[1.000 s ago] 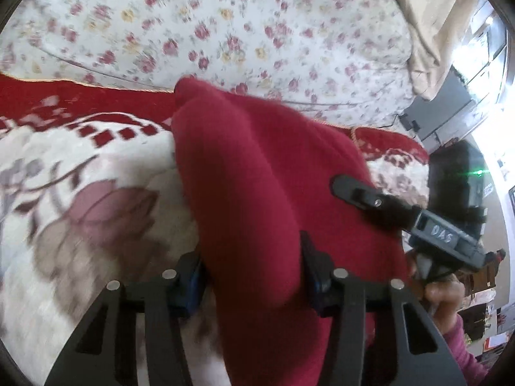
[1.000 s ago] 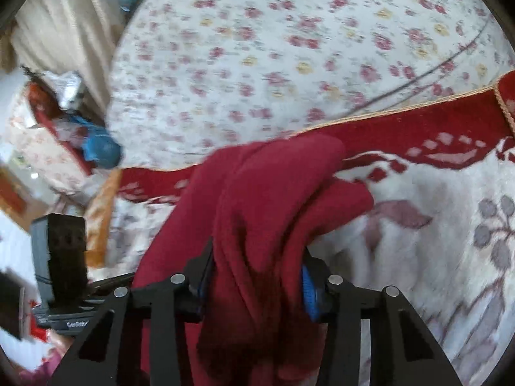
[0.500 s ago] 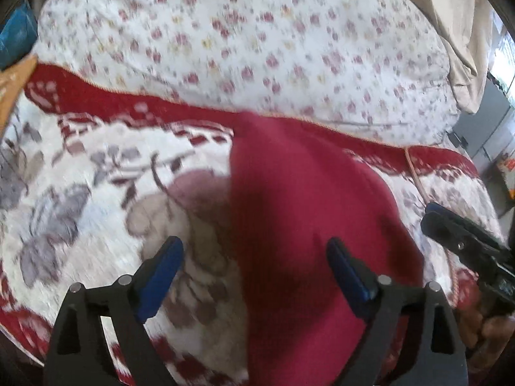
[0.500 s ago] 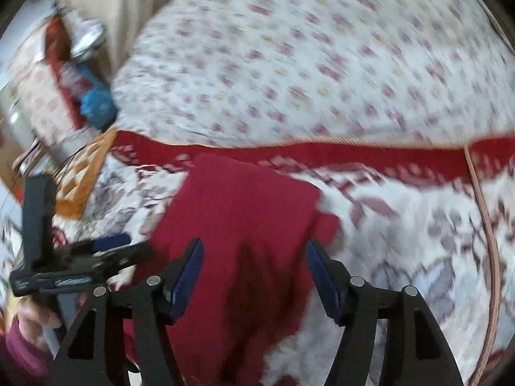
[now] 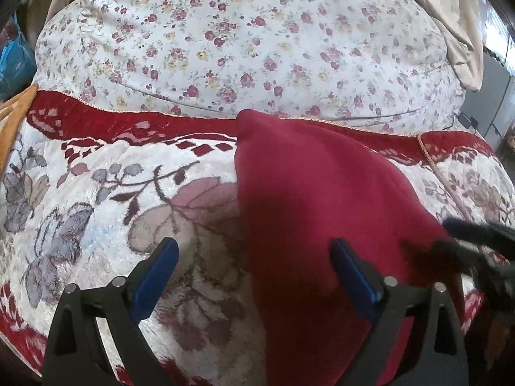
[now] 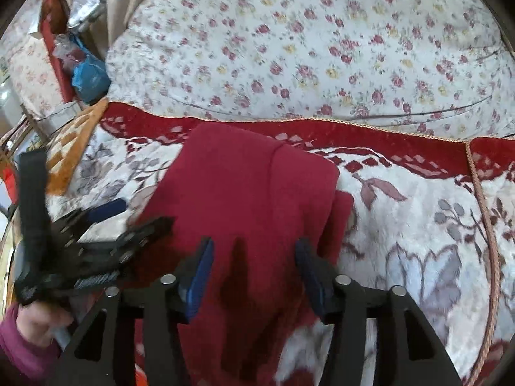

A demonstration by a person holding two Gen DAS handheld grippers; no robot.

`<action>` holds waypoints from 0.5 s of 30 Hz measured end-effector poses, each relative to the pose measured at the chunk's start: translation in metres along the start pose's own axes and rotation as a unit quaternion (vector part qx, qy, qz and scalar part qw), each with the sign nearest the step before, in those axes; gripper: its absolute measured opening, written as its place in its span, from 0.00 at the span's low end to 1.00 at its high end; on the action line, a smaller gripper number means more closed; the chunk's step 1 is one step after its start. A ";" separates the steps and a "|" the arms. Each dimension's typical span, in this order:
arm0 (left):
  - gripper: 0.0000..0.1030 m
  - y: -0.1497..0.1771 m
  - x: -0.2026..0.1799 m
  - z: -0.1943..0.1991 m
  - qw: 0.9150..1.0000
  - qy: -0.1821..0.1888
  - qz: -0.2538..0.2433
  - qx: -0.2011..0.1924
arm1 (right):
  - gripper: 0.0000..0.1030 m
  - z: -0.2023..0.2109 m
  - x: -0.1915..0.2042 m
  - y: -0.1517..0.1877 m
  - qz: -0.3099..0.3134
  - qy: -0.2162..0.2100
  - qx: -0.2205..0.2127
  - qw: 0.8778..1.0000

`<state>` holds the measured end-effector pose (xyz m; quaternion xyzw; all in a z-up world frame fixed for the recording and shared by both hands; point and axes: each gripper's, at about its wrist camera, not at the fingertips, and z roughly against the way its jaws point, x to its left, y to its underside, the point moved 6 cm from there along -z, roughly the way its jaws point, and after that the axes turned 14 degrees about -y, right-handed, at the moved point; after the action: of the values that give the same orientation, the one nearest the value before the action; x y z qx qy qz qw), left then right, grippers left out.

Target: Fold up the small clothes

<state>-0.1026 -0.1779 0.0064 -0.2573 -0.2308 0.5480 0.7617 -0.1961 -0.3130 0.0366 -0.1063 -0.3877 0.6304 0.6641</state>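
The left hand-held gripper (image 5: 254, 262) was released, fingers spread wide; the red cloth (image 5: 309, 199) lay folded on the blanket (image 5: 96, 199) ahead of it, reaching between its fingers; the right hand-held gripper (image 6: 254, 259) was released too, the cloth (image 6: 244, 186) beneath and ahead.

floral quilt (image 5: 244, 41) behind a red-bordered patterned blanket (image 5: 96, 193).
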 end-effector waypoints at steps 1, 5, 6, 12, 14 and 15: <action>0.92 0.000 0.000 0.001 1.000 -0.002 -0.003 -0.002 | 0.62 -0.001 0.002 0.007 0.001 0.003 0.002 1.000; 0.93 0.000 0.002 0.004 1.000 -0.009 -0.003 -0.008 | 0.62 -0.026 -0.013 0.034 -0.016 0.038 0.055 0.998; 0.93 0.000 0.003 0.005 1.000 -0.010 -0.001 -0.009 | 0.62 -0.025 -0.014 0.036 -0.020 0.037 0.049 0.998; 0.93 0.001 0.011 0.014 1.000 -0.019 0.006 -0.016 | 0.69 0.002 -0.003 0.023 -0.016 0.034 0.013 0.999; 0.93 0.000 0.013 0.018 0.999 -0.025 0.007 -0.021 | 0.77 0.012 0.002 0.018 -0.015 0.038 -0.005 0.999; 0.93 -0.001 0.014 0.021 0.999 -0.028 0.007 -0.025 | 0.78 0.014 0.003 0.016 -0.017 0.040 -0.009 0.999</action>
<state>-0.1115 -0.1620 0.0237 -0.2626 -0.2641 0.5539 0.7446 -0.2177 -0.3124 0.0374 -0.1306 -0.3682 0.6107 0.6888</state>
